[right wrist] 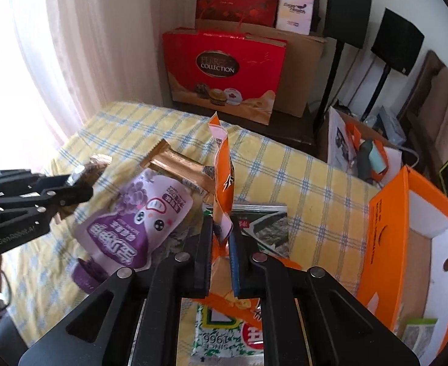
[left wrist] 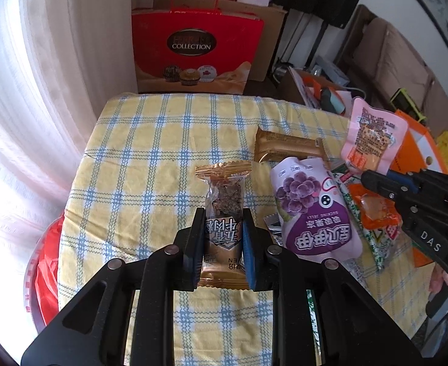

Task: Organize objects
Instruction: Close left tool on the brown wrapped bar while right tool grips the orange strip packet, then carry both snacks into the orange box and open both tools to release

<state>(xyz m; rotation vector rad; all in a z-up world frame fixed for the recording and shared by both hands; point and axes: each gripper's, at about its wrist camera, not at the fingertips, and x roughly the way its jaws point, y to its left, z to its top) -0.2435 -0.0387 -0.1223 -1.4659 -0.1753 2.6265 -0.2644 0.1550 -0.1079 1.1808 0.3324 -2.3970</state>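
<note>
A: The left gripper (left wrist: 223, 235) is clamped on a gold-ended snack bar (left wrist: 224, 201), its black and blue pads pressed to the wrapper's sides. The bar reaches out ahead of the fingertips, over a yellow-and-blue checked cloth (left wrist: 150, 152).

B: And the right gripper (right wrist: 220, 238)?

A: Closed tight on a thin pink-and-orange packet (right wrist: 222, 180), pinched near its lower end. The packet stands almost upright between the fingers, rising well above the tips. In the left wrist view the same packet (left wrist: 373, 134) hangs raised off the cloth, its printed pink back facing the camera.

B: What lies near them?

A: Just right of the left gripper rests a purple grape jelly pouch (left wrist: 312, 210), cap toward the camera. Beyond that pouch sits a gold wrapper (left wrist: 288, 149). Under the right gripper lies a green-and-white packet (right wrist: 224, 335), with a dark seaweed pack (right wrist: 269, 225) just ahead of its tips.

B: Any container?

A: An orange box (right wrist: 406, 244), open at the top, stands to the right of the right gripper. A red gift bag (left wrist: 196, 48) stands beyond the far edge of the cloth, straight ahead of both grippers.
</note>
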